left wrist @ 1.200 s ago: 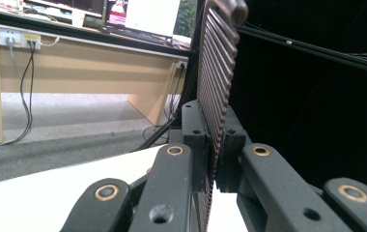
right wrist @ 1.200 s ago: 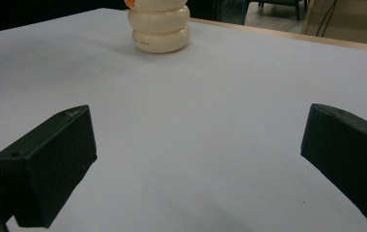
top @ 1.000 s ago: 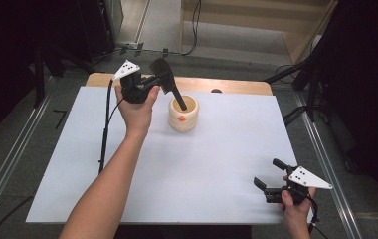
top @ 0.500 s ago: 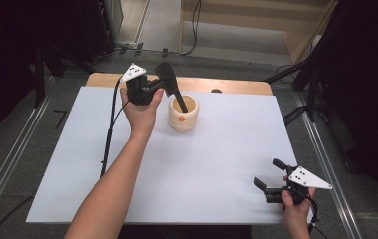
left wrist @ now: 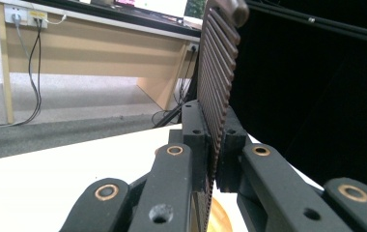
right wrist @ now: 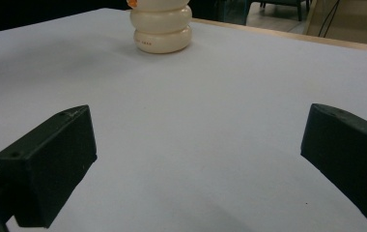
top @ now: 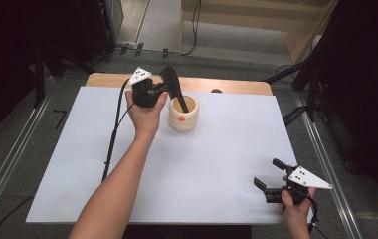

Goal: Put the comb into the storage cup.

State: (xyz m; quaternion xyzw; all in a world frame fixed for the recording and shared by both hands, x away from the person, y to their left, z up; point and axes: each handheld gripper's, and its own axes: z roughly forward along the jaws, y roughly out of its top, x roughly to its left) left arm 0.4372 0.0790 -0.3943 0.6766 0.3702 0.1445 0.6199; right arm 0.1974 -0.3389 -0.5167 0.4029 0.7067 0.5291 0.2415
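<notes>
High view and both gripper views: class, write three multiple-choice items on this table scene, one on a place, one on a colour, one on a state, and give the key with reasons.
1. Where does the dark ribbed comb's lower end sit?
A. inside the cup
B. flat on the sheet
C. on the floor

2. What colour is the ridged round cup?
A. blue
B. cream
C. green

3. How do the right tongs stand?
A. shut on the cup
B. shut on the comb
C. open, holding nothing

Key:
1 A: the dark ribbed comb, clamped in the left tongs, dips into the ridged round cup.
2 B: its wall is cream.
3 C: the right tongs gape over the white sheet.
</notes>
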